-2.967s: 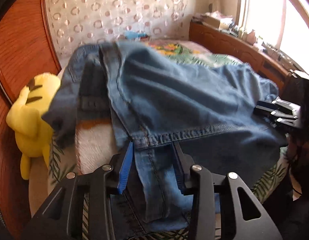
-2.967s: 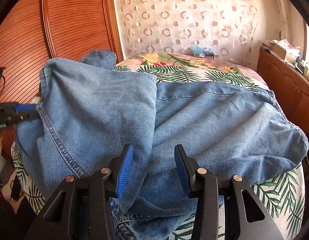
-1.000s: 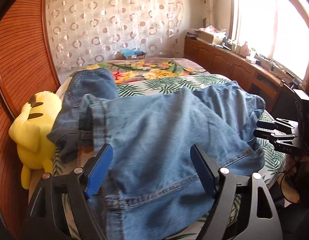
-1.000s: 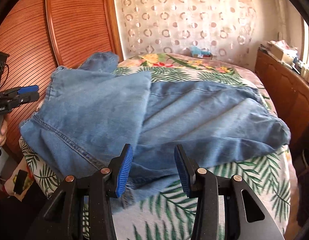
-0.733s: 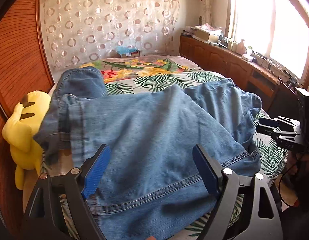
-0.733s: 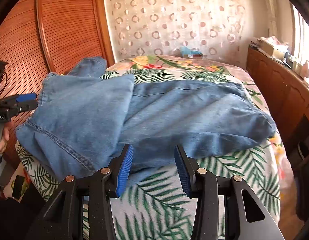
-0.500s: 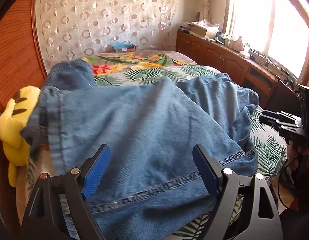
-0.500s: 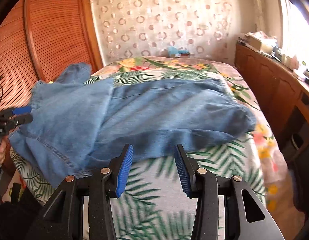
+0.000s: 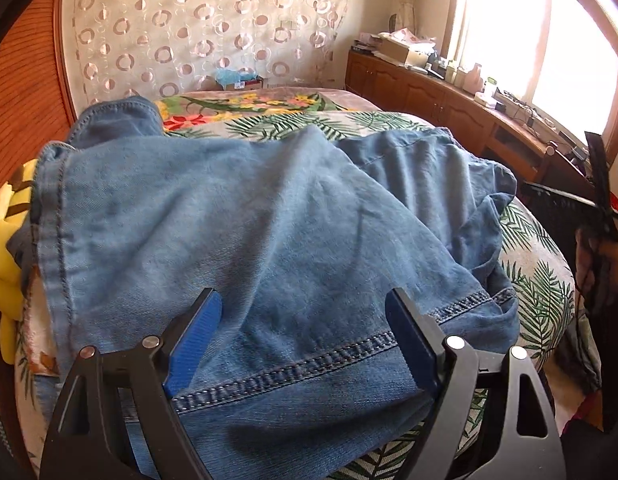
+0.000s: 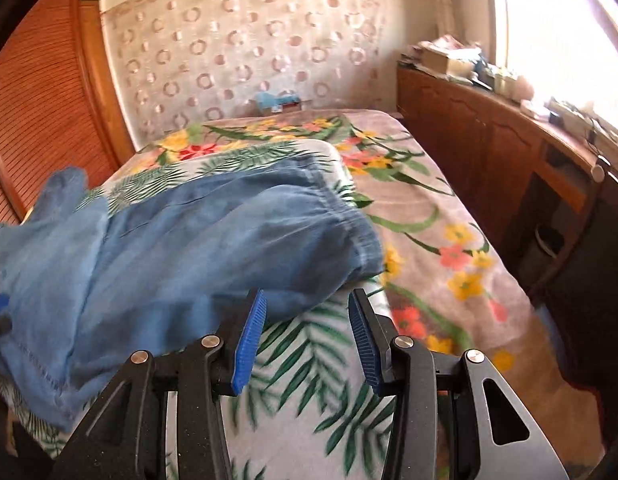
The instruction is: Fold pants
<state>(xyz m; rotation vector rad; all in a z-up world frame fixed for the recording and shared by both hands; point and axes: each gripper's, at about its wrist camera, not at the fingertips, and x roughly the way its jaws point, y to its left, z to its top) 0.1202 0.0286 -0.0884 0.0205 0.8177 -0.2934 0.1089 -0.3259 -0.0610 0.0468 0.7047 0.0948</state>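
Blue denim pants (image 9: pixel 269 232) lie folded over on a bed with a leaf-print cover (image 9: pixel 541 288). A stitched hem runs across just in front of my left gripper (image 9: pixel 305 328), which is open wide and empty just above the cloth. In the right wrist view the pants (image 10: pixel 181 248) lie to the left. My right gripper (image 10: pixel 305 332) is open and empty over the bare leaf-print cover (image 10: pixel 309 380), beside the pants' right end.
A yellow plush toy (image 9: pixel 5 248) sits at the bed's left edge by a wooden wardrobe (image 10: pixel 37 100). A wooden sideboard (image 10: pixel 489 152) with clutter runs under the window at right. A flowered blanket (image 10: pixel 429 240) covers the bed's far side.
My left gripper let go of the pant leg and opened wide. My right gripper swung right, off the pants and over the bare cover. The pants settled flat on the bed.
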